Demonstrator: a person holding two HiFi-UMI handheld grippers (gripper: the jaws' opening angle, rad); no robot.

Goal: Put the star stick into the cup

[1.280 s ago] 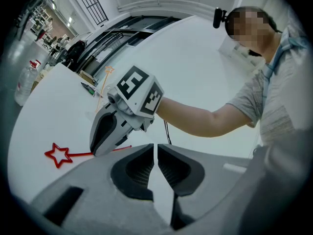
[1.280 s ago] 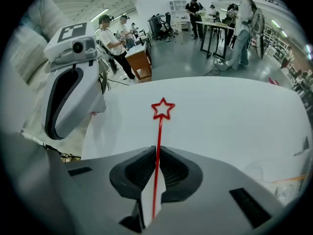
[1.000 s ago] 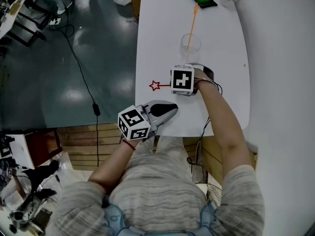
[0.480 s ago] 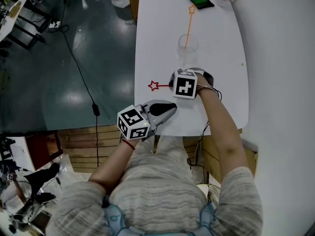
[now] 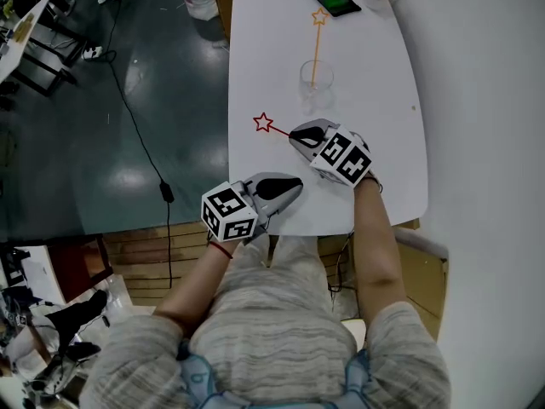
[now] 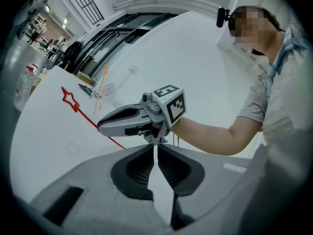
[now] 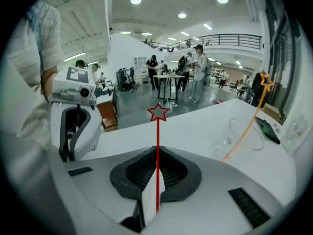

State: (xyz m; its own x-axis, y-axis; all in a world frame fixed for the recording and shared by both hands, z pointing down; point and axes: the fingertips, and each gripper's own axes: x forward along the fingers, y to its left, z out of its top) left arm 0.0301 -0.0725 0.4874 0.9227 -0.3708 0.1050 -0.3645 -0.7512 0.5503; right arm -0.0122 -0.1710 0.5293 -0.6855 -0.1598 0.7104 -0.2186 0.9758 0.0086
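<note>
Swung round since a second ago, my right gripper (image 5: 295,132) had its jaws pinching the red star stick (image 5: 264,123) near the glass cup (image 5: 315,80) on the white surface (image 5: 383,100), while my left gripper (image 5: 297,184) lay with jaws pressed together.

Your left gripper (image 5: 292,187) and right gripper (image 5: 298,134): matt grey plastic, ribbed black pads (image 6: 138,169). Table (image 5: 387,164) smooth white. Cup (image 5: 314,79) clear, glossy. Red star stick (image 5: 264,123) smooth, plastic-looking. Floor (image 5: 153,100) glossy. Your shirt (image 5: 272,313) knit cloth.

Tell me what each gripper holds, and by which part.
The right gripper pinches the red star stick by the bare end of its stem, star pointing away. The left gripper holds nothing.
</note>
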